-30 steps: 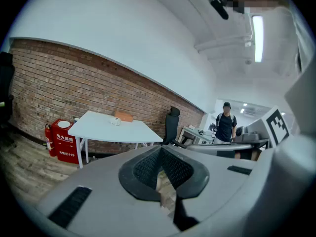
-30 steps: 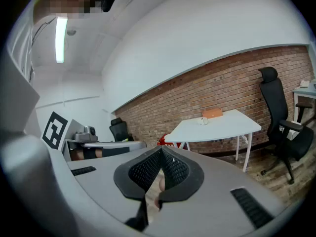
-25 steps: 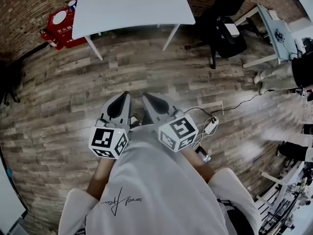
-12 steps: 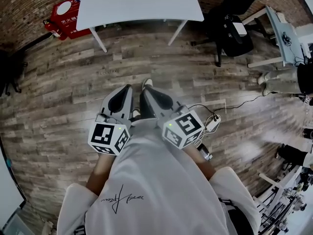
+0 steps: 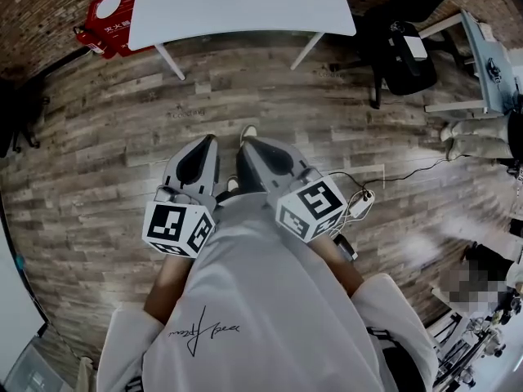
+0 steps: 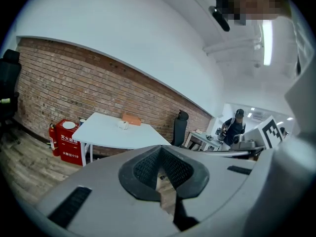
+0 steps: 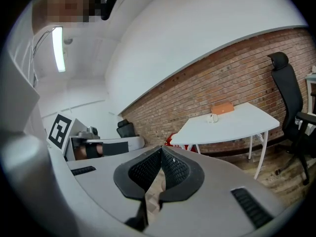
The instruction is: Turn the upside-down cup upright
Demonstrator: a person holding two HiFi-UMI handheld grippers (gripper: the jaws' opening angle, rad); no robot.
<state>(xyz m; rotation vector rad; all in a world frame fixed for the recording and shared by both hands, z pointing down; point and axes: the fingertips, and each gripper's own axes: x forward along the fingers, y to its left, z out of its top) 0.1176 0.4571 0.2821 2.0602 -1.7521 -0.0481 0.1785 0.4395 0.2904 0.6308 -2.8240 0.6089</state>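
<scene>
White table (image 5: 245, 6), cup (image 6: 123, 124) atop, at twelve o'clock. Left gripper (image 6: 160, 152), right gripper (image 7: 160, 151): jaws closed, empty. Unopened, could knock cup off.

A red box (image 6: 70, 142) beside the counter (image 6: 111, 131) carries white Chinese characters and the number 119. The shirt (image 5: 261, 300) bears a dark handwritten scrawl, too looped to read.

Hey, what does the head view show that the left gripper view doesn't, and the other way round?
Head view only: the power strip and its cable on the floor. Left gripper view only: the brown box beside the cup on the white table, and a capped person in the back. Both: that table, the red fire-extinguisher cabinet and the black chair.
</scene>
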